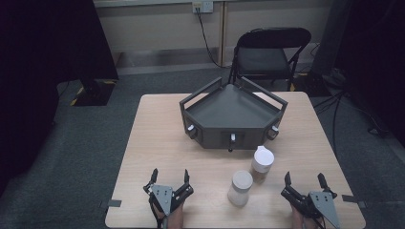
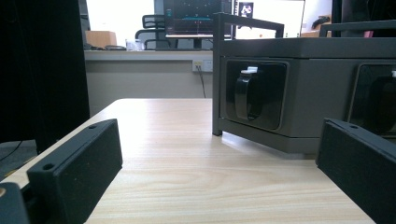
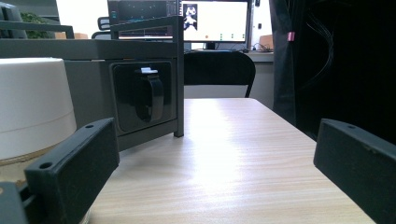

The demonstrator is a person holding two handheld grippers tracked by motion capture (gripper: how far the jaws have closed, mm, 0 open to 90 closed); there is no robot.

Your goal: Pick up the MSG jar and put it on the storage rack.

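Two white-capped plastic jars stand upright, long axis vertical, on the light wooden tabletop (image 1: 157, 138): one short jar (image 1: 239, 188) near the front edge, one taller jar (image 1: 262, 164) just behind it, near the dark grey angular tray (image 1: 233, 114). The left claw (image 1: 170, 177) rests left of them, the right claw (image 1: 305, 179) on their right, both with jaws spread and empty
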